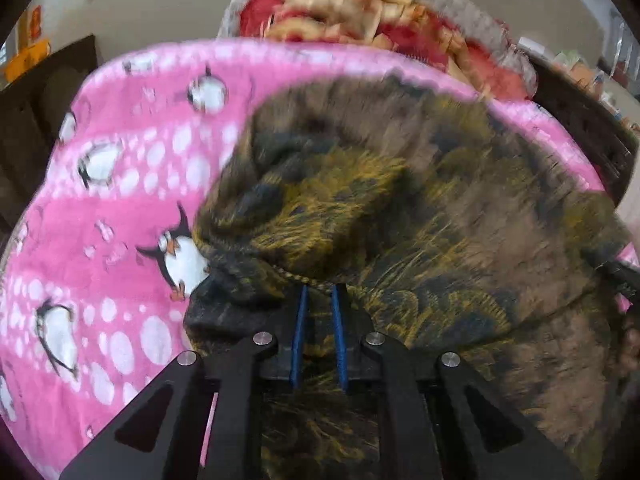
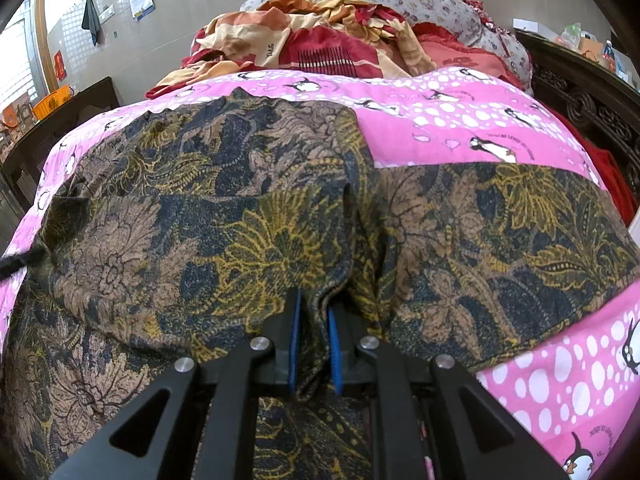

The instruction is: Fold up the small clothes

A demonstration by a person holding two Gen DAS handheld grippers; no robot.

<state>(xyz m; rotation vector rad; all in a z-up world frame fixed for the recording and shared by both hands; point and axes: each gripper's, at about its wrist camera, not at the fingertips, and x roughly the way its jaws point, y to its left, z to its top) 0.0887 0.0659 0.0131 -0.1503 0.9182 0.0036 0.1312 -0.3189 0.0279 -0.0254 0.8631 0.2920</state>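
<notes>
The right gripper [image 2: 314,304] pinches a raised fold of the batik-print garment [image 2: 248,216] between its blue pads [image 2: 294,344], over the pink penguin blanket [image 2: 460,128].

Bed under pink penguin sheet [image 2: 460,128], dark batik garment [image 2: 224,216] spread on sheet, red-gold quilt [image 2: 320,52] heaped beyond garment

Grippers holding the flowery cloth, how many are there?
2. The left gripper pinches the flowery cloth at its corded hem; the right gripper pinches a raised fold.
</notes>
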